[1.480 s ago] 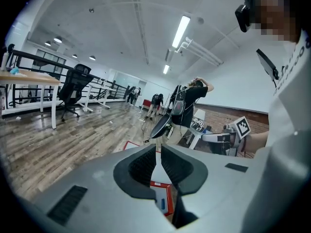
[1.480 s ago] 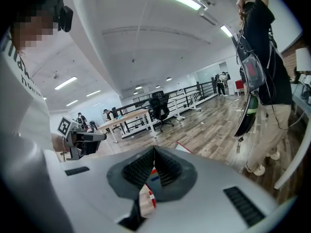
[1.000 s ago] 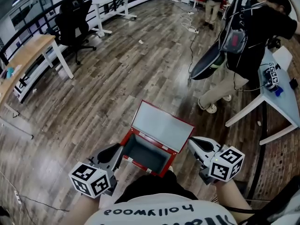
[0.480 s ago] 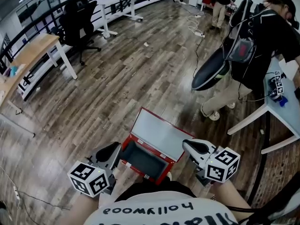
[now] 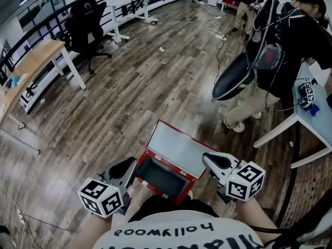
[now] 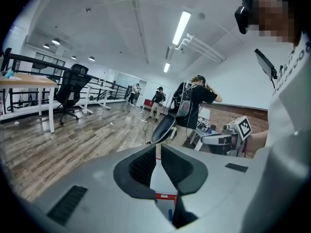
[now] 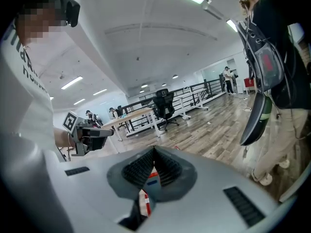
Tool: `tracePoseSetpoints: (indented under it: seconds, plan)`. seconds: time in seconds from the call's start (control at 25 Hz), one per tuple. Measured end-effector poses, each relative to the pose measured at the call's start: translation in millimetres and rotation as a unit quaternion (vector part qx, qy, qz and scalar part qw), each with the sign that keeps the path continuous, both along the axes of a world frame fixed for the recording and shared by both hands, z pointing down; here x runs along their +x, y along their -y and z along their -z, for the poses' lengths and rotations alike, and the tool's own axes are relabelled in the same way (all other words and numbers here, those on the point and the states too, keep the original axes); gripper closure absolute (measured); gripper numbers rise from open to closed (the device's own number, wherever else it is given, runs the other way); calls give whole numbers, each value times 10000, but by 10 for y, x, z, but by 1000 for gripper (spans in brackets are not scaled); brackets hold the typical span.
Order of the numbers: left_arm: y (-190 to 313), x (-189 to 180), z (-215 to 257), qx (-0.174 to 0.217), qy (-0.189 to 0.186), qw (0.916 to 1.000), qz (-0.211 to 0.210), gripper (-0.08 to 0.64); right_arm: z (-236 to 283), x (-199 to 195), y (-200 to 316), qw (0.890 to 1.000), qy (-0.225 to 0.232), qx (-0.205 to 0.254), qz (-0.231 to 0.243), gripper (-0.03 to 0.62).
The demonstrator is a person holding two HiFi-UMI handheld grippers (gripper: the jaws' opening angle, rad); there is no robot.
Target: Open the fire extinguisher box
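Open plank floor (image 5: 129, 97) stretches ahead, hemmed at far left by a wooden desk (image 5: 36, 56) and a black office chair (image 5: 85, 27). The left gripper (image 5: 129, 165), jaws clenched on nothing, sits just beside the red metal fire extinguisher box (image 5: 155, 188) on the floor, whose flat pale-lined lid (image 5: 179, 150) stands open. The right gripper (image 5: 210, 160), also clenched and empty, flanks the box's other edge. A standing person (image 5: 290, 45) and a white table (image 5: 306, 118) bound the right.

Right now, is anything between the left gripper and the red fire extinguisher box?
Nothing visible is in the way. The left gripper sits right beside the left side of the box, and the lid already stands open.
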State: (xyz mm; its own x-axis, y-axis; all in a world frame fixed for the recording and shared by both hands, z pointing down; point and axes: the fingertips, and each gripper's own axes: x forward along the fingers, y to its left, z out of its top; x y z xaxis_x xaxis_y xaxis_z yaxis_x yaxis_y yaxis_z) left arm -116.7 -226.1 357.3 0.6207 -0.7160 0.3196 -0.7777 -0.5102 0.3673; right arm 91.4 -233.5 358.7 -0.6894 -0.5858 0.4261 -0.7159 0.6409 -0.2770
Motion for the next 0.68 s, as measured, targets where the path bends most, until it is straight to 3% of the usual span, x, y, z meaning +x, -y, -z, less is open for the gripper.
tracePoseSetpoints:
  seconds: [0.68]
  plan:
    - [50, -89, -41, -25, -39, 9999, -107, 523, -6, -134, 41, 10000, -23, 6, 27, 582]
